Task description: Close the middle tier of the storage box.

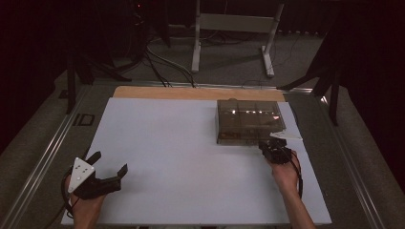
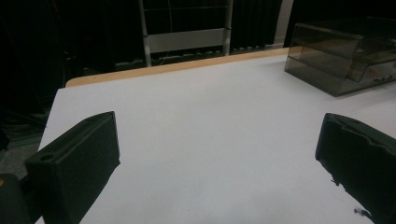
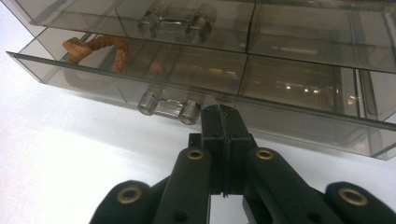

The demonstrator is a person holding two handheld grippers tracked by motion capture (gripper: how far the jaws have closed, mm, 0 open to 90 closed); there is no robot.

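My right tool (image 3: 223, 116) sits clenched and empty just before the drawer handle (image 3: 169, 106), while my left tool (image 1: 109, 171) rests released on the table (image 1: 191, 157).

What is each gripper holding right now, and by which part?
Nothing. The right gripper is shut with nothing between its jaws, just beside the lower drawer's clear handle. The left gripper is open over the bare table.

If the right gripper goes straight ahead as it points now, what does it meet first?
Probably the front of the lower drawer, just right of its clear handle. The right gripper is shut and already very near it; contact is unclear.
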